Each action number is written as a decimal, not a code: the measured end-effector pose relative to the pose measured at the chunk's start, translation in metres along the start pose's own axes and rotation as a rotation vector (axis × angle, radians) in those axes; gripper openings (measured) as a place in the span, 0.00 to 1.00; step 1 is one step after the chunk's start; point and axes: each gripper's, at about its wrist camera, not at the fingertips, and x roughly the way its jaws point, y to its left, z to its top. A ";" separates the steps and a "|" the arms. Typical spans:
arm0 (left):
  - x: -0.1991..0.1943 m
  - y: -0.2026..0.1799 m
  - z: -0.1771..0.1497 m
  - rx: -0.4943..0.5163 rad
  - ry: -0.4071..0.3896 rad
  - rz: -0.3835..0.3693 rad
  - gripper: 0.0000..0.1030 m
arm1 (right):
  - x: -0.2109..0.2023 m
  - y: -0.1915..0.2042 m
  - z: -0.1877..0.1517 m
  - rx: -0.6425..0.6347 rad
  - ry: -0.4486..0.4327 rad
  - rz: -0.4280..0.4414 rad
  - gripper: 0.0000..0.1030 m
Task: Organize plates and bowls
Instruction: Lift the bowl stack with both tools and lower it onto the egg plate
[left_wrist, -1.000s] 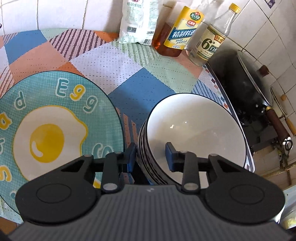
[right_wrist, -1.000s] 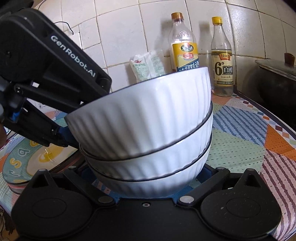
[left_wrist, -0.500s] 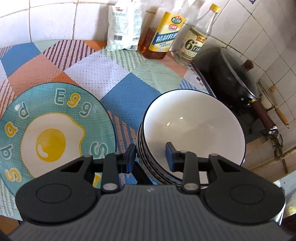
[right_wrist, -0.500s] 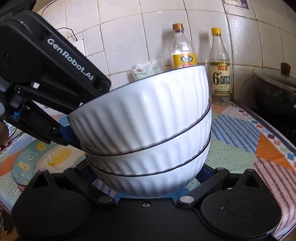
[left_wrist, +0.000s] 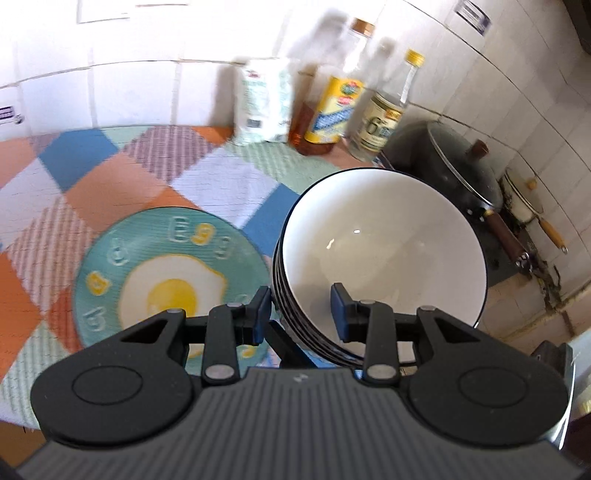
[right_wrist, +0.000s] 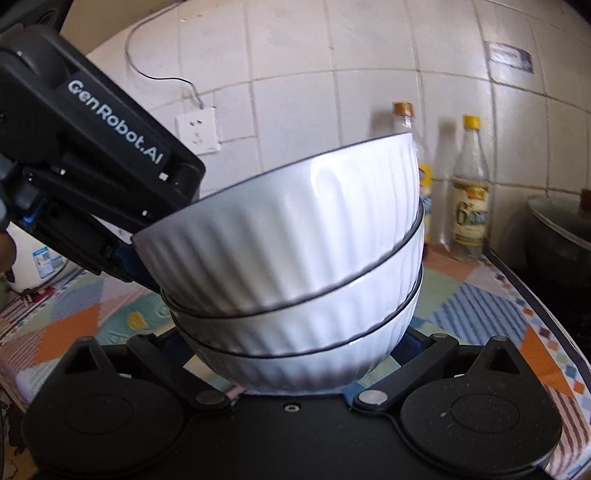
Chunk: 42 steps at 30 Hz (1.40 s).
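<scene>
A stack of three white ribbed bowls (right_wrist: 295, 251) with dark rims hangs tilted above the table, held from two sides. My left gripper (left_wrist: 301, 310) is shut on the near rims of the bowl stack (left_wrist: 384, 251), one blue pad inside the top bowl and one outside. It shows as a black body (right_wrist: 110, 177) at the left of the right wrist view. My right gripper (right_wrist: 295, 354) is shut on the bottom bowl, its fingers mostly hidden behind it. A teal plate with a fried-egg print (left_wrist: 170, 273) lies on the tablecloth below, left of the stack.
A patchwork tablecloth (left_wrist: 147, 177) covers the table. At the tiled back wall stand a white bag (left_wrist: 264, 107), an oil bottle (left_wrist: 334, 107) and a vinegar bottle (left_wrist: 384, 118). A lidded black wok (left_wrist: 458, 177) sits on the stove to the right. A wall socket (right_wrist: 197, 129) hangs behind.
Both grippers have risen with the bowl stack held between them. The egg plate and tablecloth now lie farther below, and more of the wall shows.
</scene>
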 end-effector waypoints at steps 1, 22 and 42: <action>-0.002 0.006 -0.001 -0.009 -0.005 0.009 0.32 | 0.002 0.004 0.001 -0.004 -0.002 0.010 1.00; -0.003 0.107 -0.004 -0.124 0.008 0.140 0.33 | 0.082 0.083 0.002 -0.097 0.109 0.201 1.00; 0.020 0.118 -0.006 -0.172 0.037 0.162 0.33 | 0.096 0.092 -0.012 -0.151 0.182 0.166 1.00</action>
